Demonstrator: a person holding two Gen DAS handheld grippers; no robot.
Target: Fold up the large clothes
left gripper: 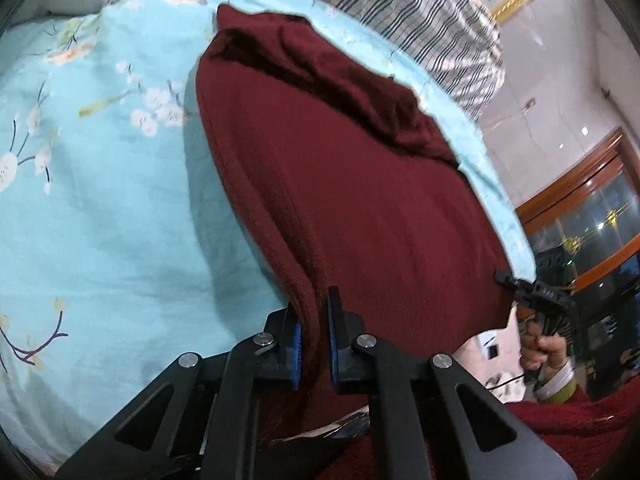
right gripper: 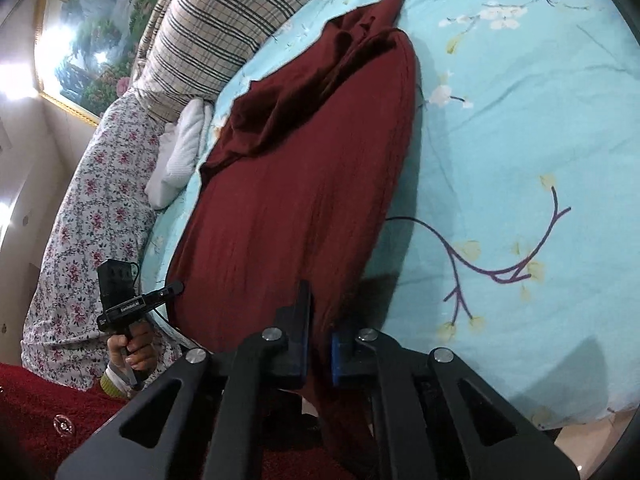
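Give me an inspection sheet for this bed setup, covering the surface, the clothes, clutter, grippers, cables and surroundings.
Surface: bed with a blue floral sheet.
Job's things: dark red garment spread lengthwise, far end bunched.
Clutter: white cloth beside a checked pillow; floral quilt along the edge.
Grippers: left gripper shut on the garment's near edge; right gripper shut on the same edge, at the other corner.
Cables: thin black cable below the hand holding the right gripper.
Surroundings: framed landscape painting, wooden cabinet.
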